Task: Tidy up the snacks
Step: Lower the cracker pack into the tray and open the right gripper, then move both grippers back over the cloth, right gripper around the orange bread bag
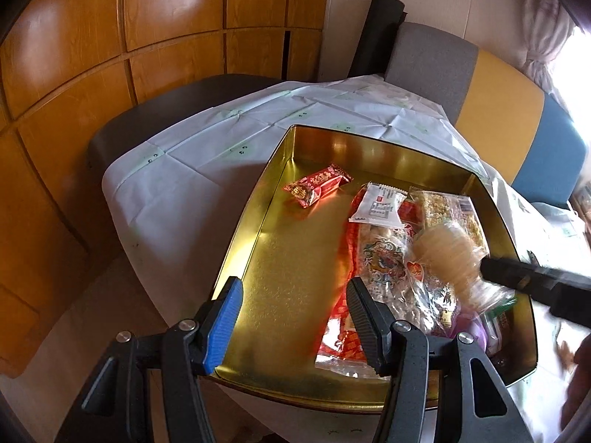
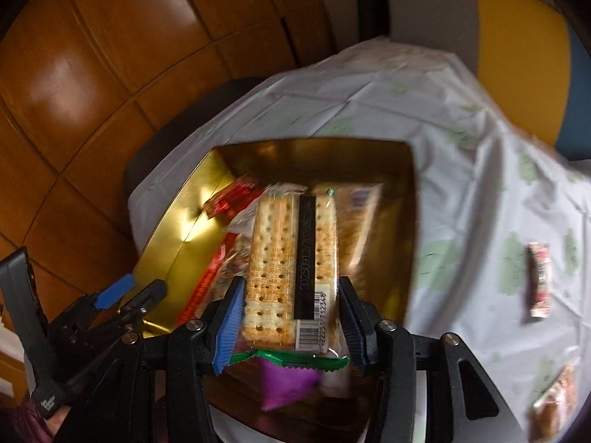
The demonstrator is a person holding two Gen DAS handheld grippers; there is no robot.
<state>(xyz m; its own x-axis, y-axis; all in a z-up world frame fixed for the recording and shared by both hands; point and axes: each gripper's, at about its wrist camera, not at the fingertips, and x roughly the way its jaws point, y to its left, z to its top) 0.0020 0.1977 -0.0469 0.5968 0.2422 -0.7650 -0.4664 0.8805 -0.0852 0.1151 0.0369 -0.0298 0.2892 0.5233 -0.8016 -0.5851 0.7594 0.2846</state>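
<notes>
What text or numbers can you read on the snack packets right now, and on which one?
"2025012...", then blurred: black strip on the cracker packet in the right gripper.
"...2223 712348", partly legible: under that packet's barcode.
Red packet and white packet in the gold tin: print too small to read.

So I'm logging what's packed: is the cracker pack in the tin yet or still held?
Still held: the right tool grips the cracker pack above the gold tin.

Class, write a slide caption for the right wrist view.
Right gripper carries a clear-wrapped cracker packet over the gold rectangular metal tin.
</notes>
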